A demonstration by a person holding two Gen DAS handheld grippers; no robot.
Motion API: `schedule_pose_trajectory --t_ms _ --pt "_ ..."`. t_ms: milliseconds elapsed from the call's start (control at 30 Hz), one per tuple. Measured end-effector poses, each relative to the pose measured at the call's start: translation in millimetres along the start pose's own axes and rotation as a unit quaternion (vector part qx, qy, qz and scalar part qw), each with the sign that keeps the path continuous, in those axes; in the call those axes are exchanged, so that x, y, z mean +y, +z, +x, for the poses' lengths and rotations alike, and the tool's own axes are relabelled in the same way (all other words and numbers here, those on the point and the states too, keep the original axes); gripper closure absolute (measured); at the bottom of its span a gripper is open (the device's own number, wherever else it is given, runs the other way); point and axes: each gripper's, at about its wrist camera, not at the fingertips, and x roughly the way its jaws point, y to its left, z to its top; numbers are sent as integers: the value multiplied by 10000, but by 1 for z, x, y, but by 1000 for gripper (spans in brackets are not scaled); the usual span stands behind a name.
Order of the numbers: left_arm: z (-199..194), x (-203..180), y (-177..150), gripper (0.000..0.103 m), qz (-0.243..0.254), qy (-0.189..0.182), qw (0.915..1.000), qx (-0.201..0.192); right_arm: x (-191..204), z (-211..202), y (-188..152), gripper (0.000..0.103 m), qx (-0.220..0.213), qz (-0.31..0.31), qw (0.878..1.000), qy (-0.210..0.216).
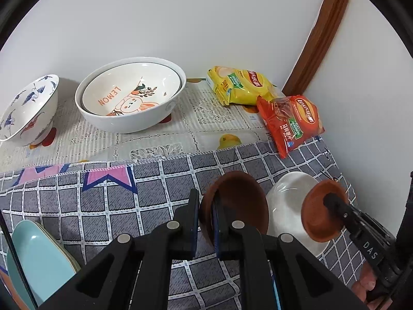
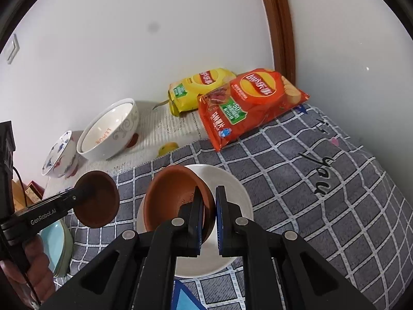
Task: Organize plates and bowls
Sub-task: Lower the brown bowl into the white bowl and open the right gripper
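Note:
My left gripper (image 1: 205, 206) is shut on the rim of a brown clay bowl (image 1: 240, 201) held above the checked cloth; the same bowl shows in the right wrist view (image 2: 99, 199). My right gripper (image 2: 209, 206) is shut on the rim of a second brown clay bowl (image 2: 173, 196), held just over a white bowl (image 2: 237, 196); both show in the left wrist view, the brown one (image 1: 316, 217) and the white one (image 1: 286, 204). A large white bowl (image 1: 129, 118) holds a "LEMON" bowl (image 1: 129, 90) at the back. A blue-patterned bowl (image 1: 28, 108) stands left of it.
A yellow chip bag (image 1: 240, 85) and a red chip bag (image 1: 291, 121) lie at the back right by the wall. Stacked plates, a light blue one on top (image 1: 38, 258), sit at the near left. A brown door frame (image 1: 320, 36) rises at the right.

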Motion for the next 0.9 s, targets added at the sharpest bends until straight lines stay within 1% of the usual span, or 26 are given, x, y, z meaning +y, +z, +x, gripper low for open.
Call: schedule_pose_trajectory --t_ms 167,667,900 --pt "-3 2 1 94 -103 54 9999 -54 -1 6 -2 94 69 -62 9998 -190" --pt "-8 14 6 94 -269 87 9995 -106 1 29 -8 94 371 -186 9985 -359" --pt "-9 13 5 94 -253 51 9996 -92 4 32 -10 94 352 -255 9983 -398"
